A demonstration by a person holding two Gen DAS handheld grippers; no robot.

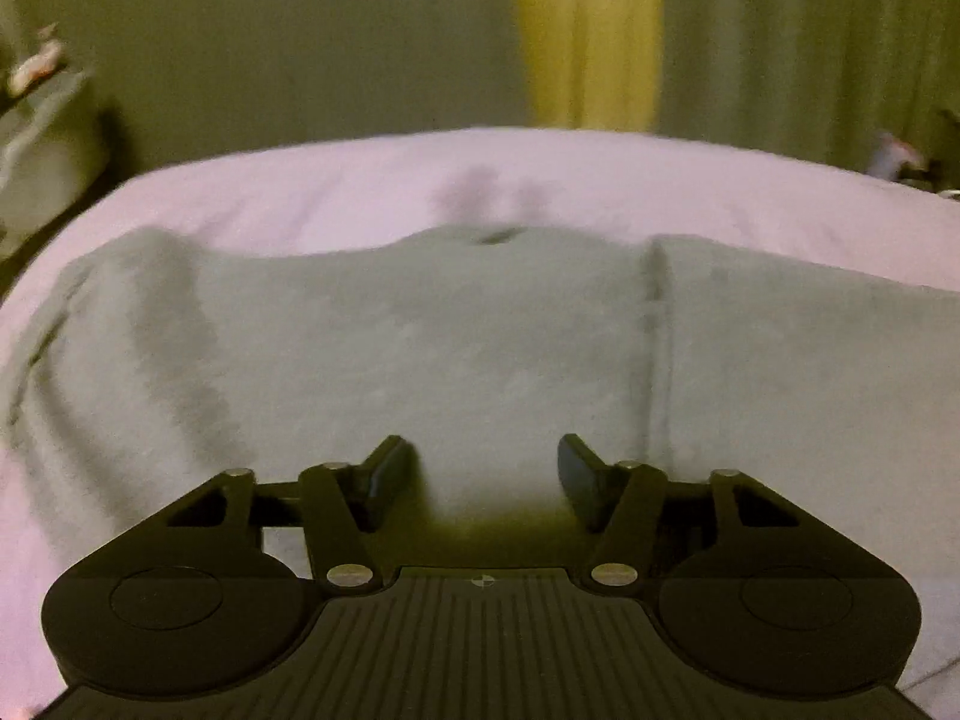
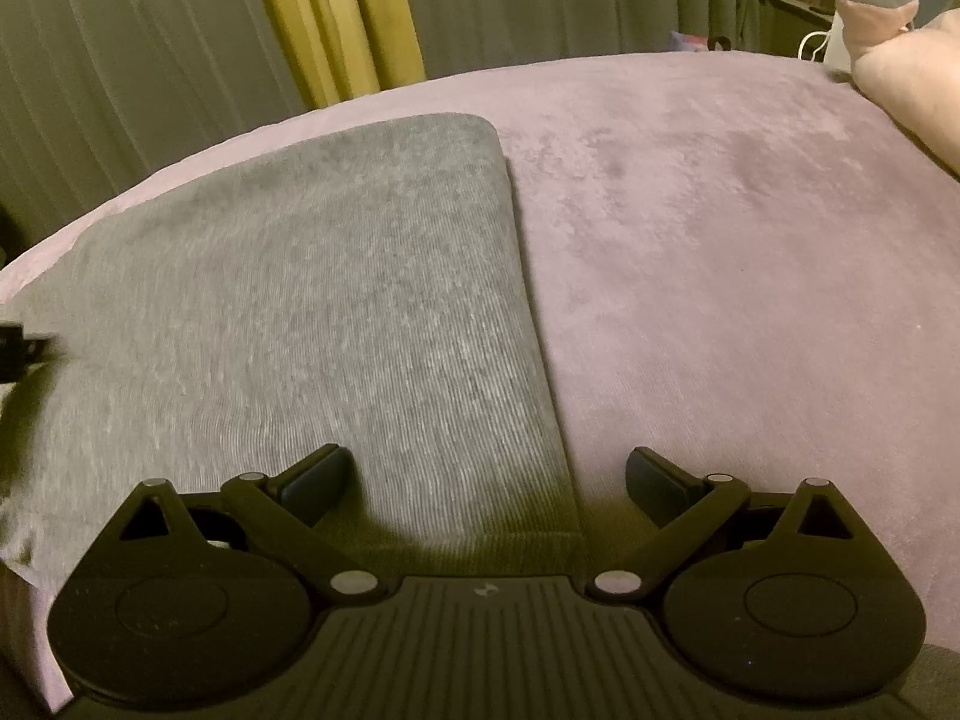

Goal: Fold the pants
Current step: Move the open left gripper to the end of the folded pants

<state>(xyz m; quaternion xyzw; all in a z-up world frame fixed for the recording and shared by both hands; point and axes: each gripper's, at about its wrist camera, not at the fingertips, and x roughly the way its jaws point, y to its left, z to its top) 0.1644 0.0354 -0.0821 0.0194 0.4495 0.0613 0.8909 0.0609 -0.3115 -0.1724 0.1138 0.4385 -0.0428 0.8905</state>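
Grey pants lie folded on a lilac bed cover. In the left wrist view they fill the middle, with a raised fold line on the right and creases on the left. My left gripper hovers low over the cloth, open, with nothing pinched between its fingers. In the right wrist view the pants form a smooth rectangle with a straight right edge. My right gripper is open wide and straddles that edge near the front corner. Its left finger is over the cloth and its right finger over the cover.
Grey curtains with a yellow panel hang behind the bed. A pink pillow lies at the far right, with a bedside item and cables behind it. A dark object pokes in at the left edge, over the pants.
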